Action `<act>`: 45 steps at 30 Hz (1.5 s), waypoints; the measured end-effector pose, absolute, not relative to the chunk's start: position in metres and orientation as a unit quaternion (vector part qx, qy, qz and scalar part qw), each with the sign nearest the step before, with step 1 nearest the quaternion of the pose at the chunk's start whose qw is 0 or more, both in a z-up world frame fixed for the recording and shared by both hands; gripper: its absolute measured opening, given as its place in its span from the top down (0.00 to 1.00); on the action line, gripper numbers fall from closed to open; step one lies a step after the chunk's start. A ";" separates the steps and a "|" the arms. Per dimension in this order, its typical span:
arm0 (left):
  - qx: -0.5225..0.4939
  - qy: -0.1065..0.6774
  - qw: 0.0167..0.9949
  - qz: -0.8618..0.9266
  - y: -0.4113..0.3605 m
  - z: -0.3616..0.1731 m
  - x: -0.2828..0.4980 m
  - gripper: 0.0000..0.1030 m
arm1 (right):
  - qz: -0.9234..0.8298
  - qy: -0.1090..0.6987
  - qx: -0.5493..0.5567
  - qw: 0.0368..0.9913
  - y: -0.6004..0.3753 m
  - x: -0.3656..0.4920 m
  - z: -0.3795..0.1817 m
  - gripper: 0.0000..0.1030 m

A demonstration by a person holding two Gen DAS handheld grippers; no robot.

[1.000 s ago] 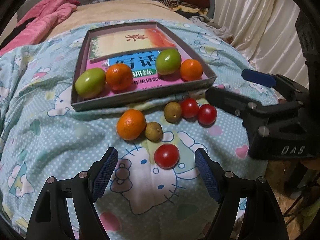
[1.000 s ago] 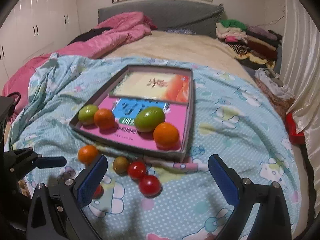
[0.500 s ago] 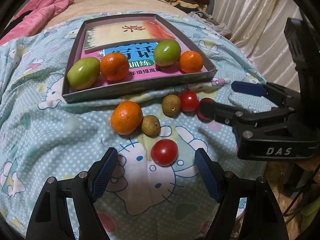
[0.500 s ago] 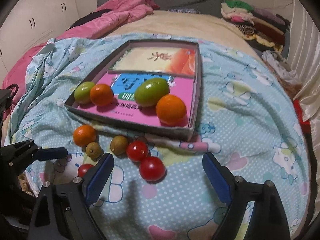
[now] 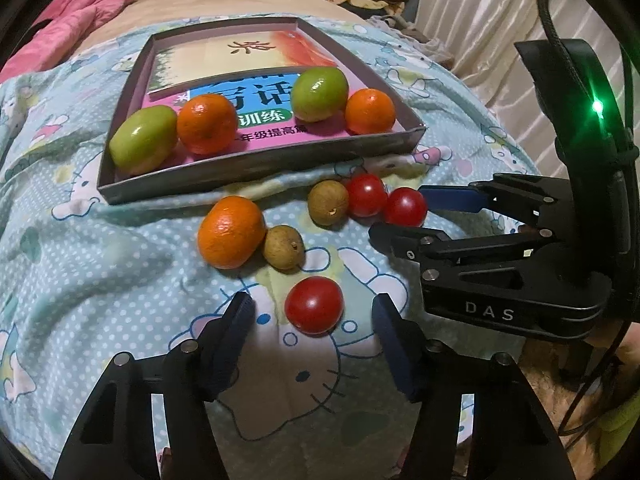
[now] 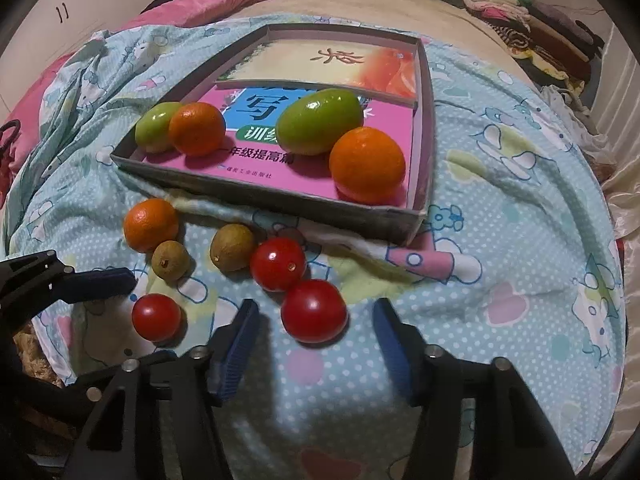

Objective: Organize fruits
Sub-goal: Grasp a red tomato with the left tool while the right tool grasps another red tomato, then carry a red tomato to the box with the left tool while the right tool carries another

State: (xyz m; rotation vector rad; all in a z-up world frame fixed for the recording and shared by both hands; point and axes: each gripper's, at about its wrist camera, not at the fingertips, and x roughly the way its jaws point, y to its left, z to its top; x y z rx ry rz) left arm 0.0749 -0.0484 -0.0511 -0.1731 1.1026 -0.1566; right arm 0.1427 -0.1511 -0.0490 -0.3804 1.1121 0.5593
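Left wrist view: the left gripper (image 5: pixel 314 330) stands wide, empty, its jaws flanking a lone tomato (image 5: pixel 314 305) on the soft quilt (image 5: pixel 100 272). The right gripper (image 6: pixel 316 344), equally wide and empty, brackets another tomato (image 6: pixel 314 311) touching its twin (image 6: pixel 278 264). Closing there may nudge the twin rolling, or squash thin skin. Only the right wrist view shows the tray (image 6: pixel 280 202) beside its orange (image 6: pixel 367 165) unobstructed.

Red tomatoes (image 5: pixel 314 305), orange mandarins (image 5: pixel 231 232) and green fruits (image 5: pixel 143 139) lie over a pale-blue polka-dot cartoon-cat blanket (image 5: pixel 100 264).
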 end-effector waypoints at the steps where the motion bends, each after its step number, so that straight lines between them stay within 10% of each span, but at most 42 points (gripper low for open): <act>1: -0.083 0.522 0.846 -0.076 -0.049 -0.051 0.076 0.43 | 0.261 0.519 -0.176 0.795 -0.151 0.143 -0.049 0.48; 14: -0.057 0.521 0.847 -0.089 -0.062 -0.058 0.088 0.71 | 0.274 0.523 -0.161 0.791 -0.153 0.143 -0.047 0.68; 45: -0.095 0.437 0.892 -0.060 -0.017 0.000 0.068 0.71 | 0.315 0.432 -0.098 0.839 -0.164 0.134 0.005 0.69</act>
